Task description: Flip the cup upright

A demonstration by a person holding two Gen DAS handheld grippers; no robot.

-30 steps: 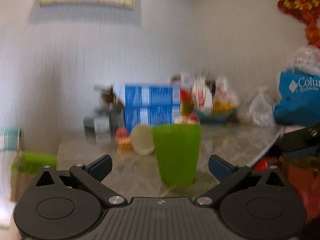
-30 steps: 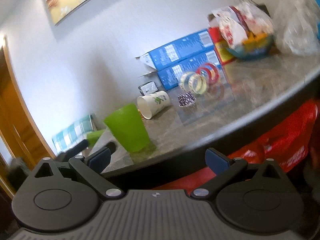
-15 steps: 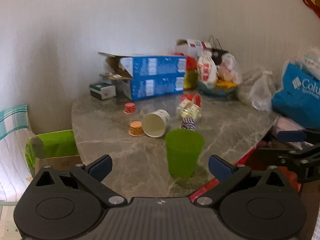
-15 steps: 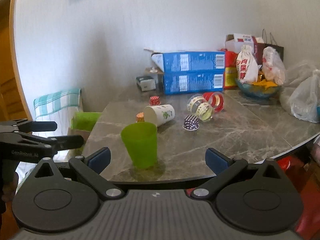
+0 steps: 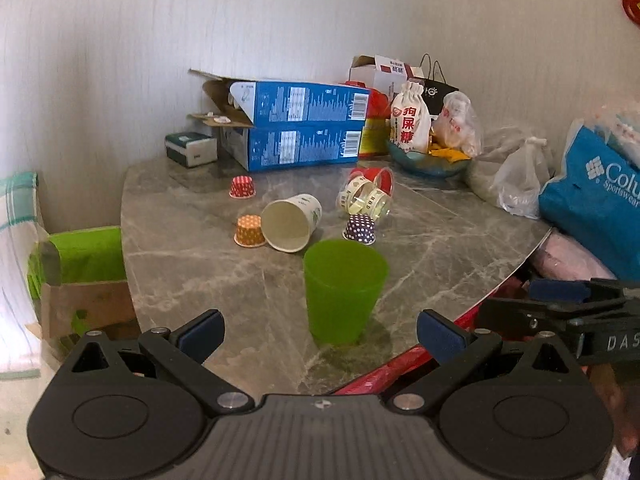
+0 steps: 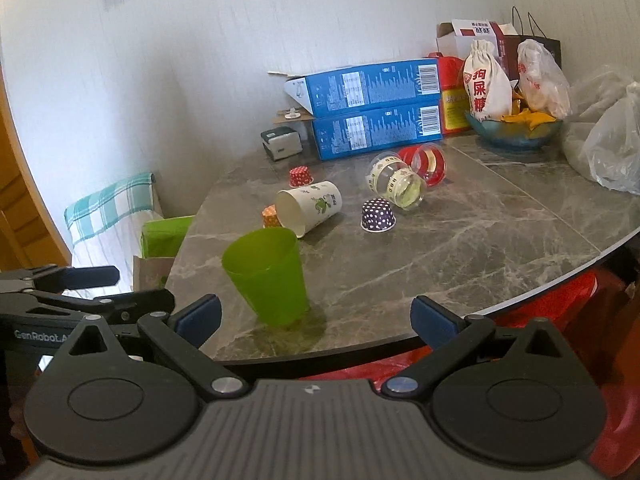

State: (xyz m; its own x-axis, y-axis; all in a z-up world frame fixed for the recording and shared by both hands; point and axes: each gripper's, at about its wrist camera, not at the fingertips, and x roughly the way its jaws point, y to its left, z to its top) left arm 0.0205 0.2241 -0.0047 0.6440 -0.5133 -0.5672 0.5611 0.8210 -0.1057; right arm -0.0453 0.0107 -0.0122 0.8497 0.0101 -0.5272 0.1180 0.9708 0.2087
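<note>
Left gripper (image 5: 320, 334): jaws spread wide, empty.
Right gripper (image 6: 316, 318): likewise agape, empty.
Green cup (image 5: 344, 290): one, upright, just ahead between the left fingers.
Paper cup (image 5: 291, 222): one, on its side beyond.
Cupcake liners (image 5: 249, 231): three, around it.
Blue boxes (image 5: 300, 130): two, stacked farthest.
Surface: grey marble table (image 5: 440, 248), white wall behind.
</note>
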